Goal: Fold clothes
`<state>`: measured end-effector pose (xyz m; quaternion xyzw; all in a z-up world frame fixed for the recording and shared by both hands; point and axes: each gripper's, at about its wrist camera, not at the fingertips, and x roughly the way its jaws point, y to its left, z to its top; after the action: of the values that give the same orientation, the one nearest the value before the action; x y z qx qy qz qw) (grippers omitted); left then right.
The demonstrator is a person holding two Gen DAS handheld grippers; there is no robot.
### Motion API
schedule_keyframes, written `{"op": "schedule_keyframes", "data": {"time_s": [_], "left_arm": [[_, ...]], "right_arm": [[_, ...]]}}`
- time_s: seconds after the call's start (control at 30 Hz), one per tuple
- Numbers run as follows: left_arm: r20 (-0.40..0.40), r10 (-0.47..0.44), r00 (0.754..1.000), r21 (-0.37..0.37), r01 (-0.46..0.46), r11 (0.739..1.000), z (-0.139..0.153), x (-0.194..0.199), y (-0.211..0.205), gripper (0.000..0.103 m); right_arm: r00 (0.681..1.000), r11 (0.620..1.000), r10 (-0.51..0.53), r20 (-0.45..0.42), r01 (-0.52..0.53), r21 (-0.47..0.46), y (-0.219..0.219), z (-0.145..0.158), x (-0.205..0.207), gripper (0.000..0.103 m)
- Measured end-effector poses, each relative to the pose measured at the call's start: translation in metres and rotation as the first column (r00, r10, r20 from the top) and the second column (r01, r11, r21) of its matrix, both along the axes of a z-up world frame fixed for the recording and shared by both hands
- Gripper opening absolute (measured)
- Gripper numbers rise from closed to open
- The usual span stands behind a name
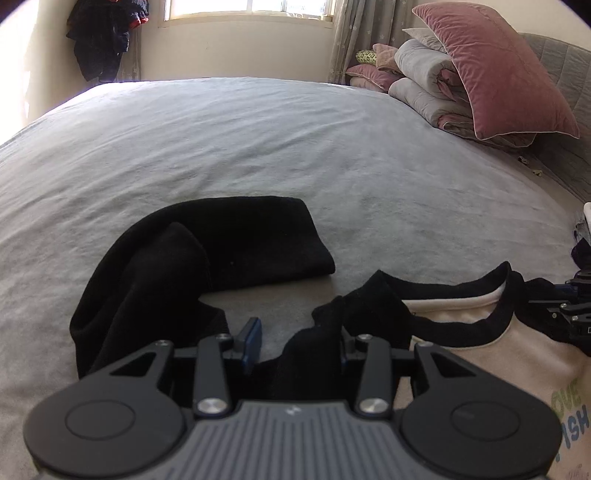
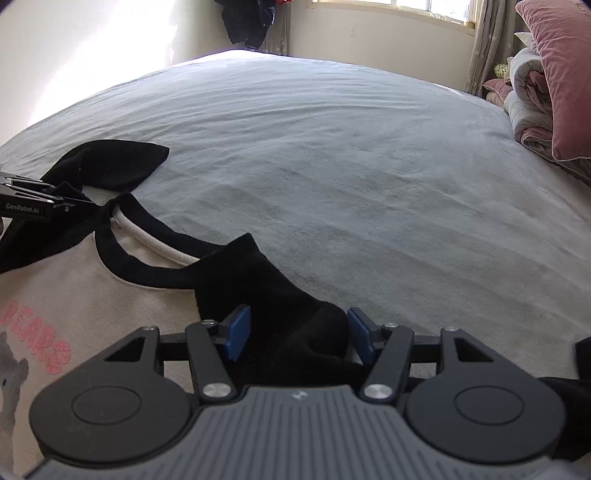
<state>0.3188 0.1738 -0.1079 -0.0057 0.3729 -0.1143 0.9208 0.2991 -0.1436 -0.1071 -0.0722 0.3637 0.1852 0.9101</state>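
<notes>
A cream sweatshirt with black sleeves and black collar (image 1: 476,325) lies on the grey bed (image 1: 258,140). Its left black sleeve (image 1: 207,251) lies bent on the sheet ahead of my left gripper (image 1: 299,343), which is open with the black shoulder fabric (image 1: 314,343) bunched between its jaws. In the right wrist view my right gripper (image 2: 299,336) is open, with the other black shoulder (image 2: 280,314) between its blue pads (image 2: 238,332). The cream front with pink lettering (image 2: 37,339) lies at the left. The left gripper also shows in the right wrist view (image 2: 33,206).
A pink pillow (image 1: 498,70) and folded grey quilts (image 1: 424,81) sit at the bed's right head end. Dark clothes (image 1: 103,40) hang on the wall by the window (image 1: 251,9). The grey sheet stretches ahead of both grippers.
</notes>
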Motion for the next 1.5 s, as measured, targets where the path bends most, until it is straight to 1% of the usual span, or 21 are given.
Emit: {"op": "schedule_keyframes", "data": {"time_s": [0.03, 0.07, 0.1, 0.13, 0.2, 0.27, 0.33, 0.4, 0.47, 0.53, 0.6, 0.67, 0.77, 0.87, 0.93, 1.07, 1.13, 1.27, 1.33, 1.43, 1.5], "left_arm": [[-0.011, -0.011, 1.0, -0.004, 0.011, 1.0, 0.001, -0.002, 0.0, 0.022], [-0.027, -0.031, 0.999, -0.01, 0.031, 0.999, 0.002, -0.006, -0.002, 0.007], [-0.022, -0.029, 0.999, 0.001, 0.029, 1.0, 0.003, -0.011, -0.005, 0.007], [0.008, -0.013, 1.0, 0.031, 0.013, 0.999, 0.007, -0.017, -0.008, 0.007], [0.103, 0.006, 0.995, 0.075, -0.014, 0.997, 0.024, -0.036, -0.014, 0.006], [0.197, 0.02, 0.98, 0.116, -0.044, 0.992, 0.041, -0.055, -0.02, 0.006], [0.289, 0.018, 0.957, 0.135, -0.059, 0.989, 0.067, -0.069, -0.021, 0.006], [0.346, 0.006, 0.938, 0.142, -0.059, 0.988, 0.088, -0.074, -0.023, 0.006], [0.365, 0.001, 0.931, 0.138, -0.055, 0.989, 0.108, -0.067, -0.025, 0.007], [0.37, 0.001, 0.929, 0.154, -0.062, 0.986, 0.115, -0.054, -0.03, 0.007], [0.355, 0.007, 0.935, 0.18, -0.075, 0.981, 0.112, -0.037, -0.035, 0.007], [0.325, 0.016, 0.946, 0.206, -0.087, 0.975, 0.099, -0.017, -0.04, 0.007], [0.255, 0.034, 0.966, 0.244, -0.098, 0.965, 0.068, 0.013, -0.046, 0.007], [0.209, 0.052, 0.976, 0.271, -0.109, 0.956, 0.043, 0.034, -0.05, 0.007], [0.212, 0.062, 0.975, 0.268, -0.118, 0.956, 0.04, 0.042, -0.05, 0.007], [0.247, 0.057, 0.967, 0.272, -0.125, 0.954, 0.049, 0.062, -0.056, 0.007], [0.217, 0.055, 0.975, 0.294, -0.119, 0.948, 0.043, 0.078, -0.061, 0.007], [0.143, 0.069, 0.987, 0.306, -0.11, 0.946, 0.015, 0.099, -0.065, 0.007], [0.15, 0.076, 0.986, 0.32, -0.121, 0.94, 0.002, 0.099, -0.066, 0.008], [0.196, 0.075, 0.978, 0.339, -0.14, 0.93, -0.007, 0.096, -0.068, 0.009], [0.209, 0.092, 0.974, 0.333, -0.16, 0.929, 0.002, 0.094, -0.065, 0.016]], "right_arm": [[1.0, 1.0, 0.001, -0.004, -0.001, 0.018, 0.0, 0.0, -0.004, 0.023], [1.0, 1.0, 0.001, 0.005, -0.001, 0.005, 0.003, 0.001, -0.009, 0.012], [1.0, 1.0, 0.001, 0.017, -0.001, -0.014, 0.006, 0.002, -0.014, 0.011], [0.999, 0.999, 0.004, 0.043, -0.002, -0.054, 0.012, 0.003, -0.021, 0.01], [0.993, 0.993, -0.009, 0.121, 0.023, -0.114, 0.018, 0.01, -0.036, 0.008], [0.977, 0.991, -0.022, 0.214, 0.05, -0.125, 0.018, 0.028, -0.055, 0.008], [0.953, 0.99, -0.027, 0.303, 0.068, -0.126, 0.015, 0.052, -0.072, 0.008], [0.928, 0.988, -0.018, 0.373, 0.073, -0.134, 0.012, 0.076, -0.081, 0.008], [0.918, 0.989, -0.019, 0.396, 0.076, -0.127, 0.009, 0.097, -0.078, 0.008], [0.919, 0.989, -0.035, 0.393, 0.088, -0.118, 0.008, 0.108, -0.065, 0.008], [0.921, 0.988, -0.043, 0.387, 0.096, -0.12, 0.01, 0.113, -0.051, 0.008], [0.924, 0.986, -0.037, 0.38, 0.097, -0.138, 0.014, 0.107, -0.035, 0.008], [0.943, 0.981, -0.026, 0.331, 0.087, -0.171, 0.021, 0.084, -0.011, 0.008], [0.954, 0.972, -0.015, 0.301, 0.084, -0.218, 0.029, 0.059, 0.008, 0.008], [0.956, 0.97, -0.026, 0.291, 0.095, -0.226, 0.03, 0.05, 0.02, 0.008], [0.952, 0.97, -0.056, 0.302, 0.124, -0.21, 0.026, 0.049, 0.037, 0.008], [0.954, 0.967, -0.069, 0.293, 0.136, -0.215, 0.025, 0.045, 0.048, 0.008], [0.967, 0.967, -0.085, 0.239, 0.138, -0.214, 0.024, 0.03, 0.066, 0.008], [0.972, 0.966, -0.098, 0.211, 0.144, -0.214, 0.024, 0.018, 0.071, 0.008], [0.978, 0.964, -0.118, 0.175, 0.155, -0.215, 0.025, 0.002, 0.077, 0.008], [0.977, 0.96, -0.128, 0.173, 0.165, -0.224, 0.026, -0.005, 0.079, 0.009]]}}
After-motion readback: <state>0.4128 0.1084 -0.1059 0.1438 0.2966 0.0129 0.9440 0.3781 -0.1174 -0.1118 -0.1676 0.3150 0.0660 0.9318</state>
